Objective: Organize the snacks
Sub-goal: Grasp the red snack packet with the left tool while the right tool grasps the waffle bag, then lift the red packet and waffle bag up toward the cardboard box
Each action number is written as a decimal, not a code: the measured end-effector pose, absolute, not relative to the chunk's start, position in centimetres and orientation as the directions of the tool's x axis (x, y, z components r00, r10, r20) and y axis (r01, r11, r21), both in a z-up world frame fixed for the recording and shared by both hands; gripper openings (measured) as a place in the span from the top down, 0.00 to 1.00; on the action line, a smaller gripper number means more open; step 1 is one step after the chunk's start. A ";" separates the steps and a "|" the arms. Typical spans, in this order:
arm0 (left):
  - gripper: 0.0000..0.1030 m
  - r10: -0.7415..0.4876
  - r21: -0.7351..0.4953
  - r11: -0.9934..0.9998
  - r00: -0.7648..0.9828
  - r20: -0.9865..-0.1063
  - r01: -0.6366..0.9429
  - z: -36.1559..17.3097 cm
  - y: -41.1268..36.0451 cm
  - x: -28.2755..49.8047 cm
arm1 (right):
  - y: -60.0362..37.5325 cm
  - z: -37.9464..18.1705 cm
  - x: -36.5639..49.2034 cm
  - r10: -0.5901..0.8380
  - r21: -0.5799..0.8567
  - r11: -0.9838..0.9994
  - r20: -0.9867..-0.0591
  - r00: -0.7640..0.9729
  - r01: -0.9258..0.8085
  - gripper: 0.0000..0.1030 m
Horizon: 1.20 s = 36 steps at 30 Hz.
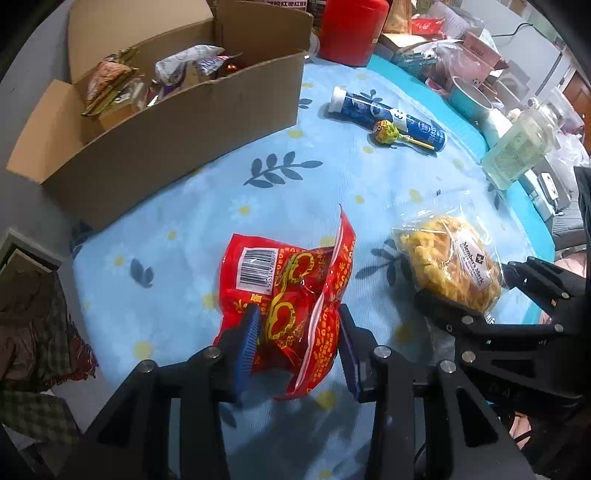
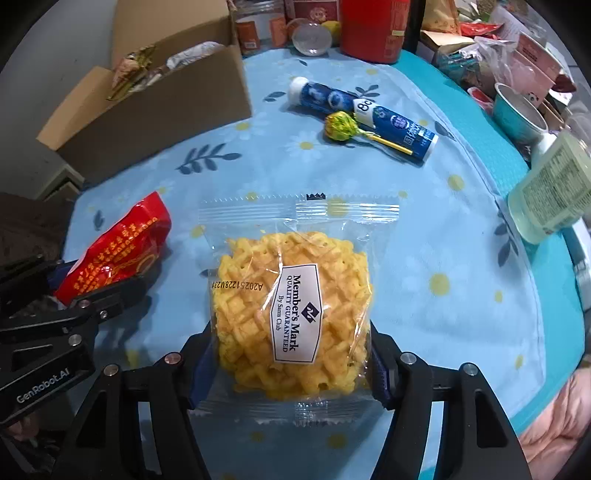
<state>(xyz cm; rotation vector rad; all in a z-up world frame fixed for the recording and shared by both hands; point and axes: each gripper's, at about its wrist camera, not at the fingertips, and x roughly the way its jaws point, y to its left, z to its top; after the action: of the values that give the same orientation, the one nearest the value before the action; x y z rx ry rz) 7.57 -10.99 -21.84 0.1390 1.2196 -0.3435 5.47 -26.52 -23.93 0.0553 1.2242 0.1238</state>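
A soft blue cloth [image 2: 424,229] printed with daisies and dark leaf sprigs covers the table. The left gripper [image 1: 297,332] pinches a crinkled, glossy red packet [image 1: 291,291] between ribbed blue pads [image 1: 248,338]; the packet carries gold print and a white barcode, and its torn-looking top corner sticks up toward 12 o'clock. In the right wrist view the right gripper [image 2: 291,363] straddles a clear, flat plastic bag [image 2: 291,306] with crimped, saw-toothed seams, holding a round yellow lattice cracker under a white six-sided label. Its fingers stand at the bag's two side edges; whether they press it I cannot tell.

At 1 o'clock from the bag lies a smooth blue tube [image 2: 364,118] with a white cap, and a lollipop [image 2: 341,127] in yellow-green wrap on a yellow stick touches its side. At 10 o'clock sits an open corrugated cardboard box [image 2: 166,110], plain brown, with foil and paper snack packs [image 1: 110,85] heaped inside. A pale, labelled jar [image 2: 550,199] leans at 3 o'clock, and a red canister [image 2: 373,29] stands at 12.
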 end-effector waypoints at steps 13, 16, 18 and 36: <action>0.65 -0.224 -0.087 0.928 0.356 -0.907 0.362 -18.1 -8.3 4.0 | -23.0 -20.3 1.6 0.167 0.149 0.986 -0.913 0.371 -0.077 0.36; 0.65 -0.243 -0.091 0.923 0.382 -0.892 0.374 -16.4 -8.1 3.4 | -22.6 -19.3 0.8 0.171 0.152 0.985 -0.909 0.381 -0.080 0.36; 0.65 -0.254 -0.092 0.920 0.402 -0.879 0.381 -15.1 -7.9 3.0 | -22.4 -18.5 0.3 0.175 0.155 0.985 -0.904 0.390 -0.081 0.36; 0.65 -0.320 -0.132 0.919 0.510 -0.799 0.370 -6.1 -6.3 5.0 | -20.5 -9.7 2.0 0.224 0.160 0.973 -0.837 0.499 -0.169 0.36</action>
<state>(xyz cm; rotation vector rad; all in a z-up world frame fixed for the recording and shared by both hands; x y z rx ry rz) 5.02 -6.31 -6.14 0.0579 0.9490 -0.4161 1.97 -20.53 -9.71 0.0592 1.0213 0.2382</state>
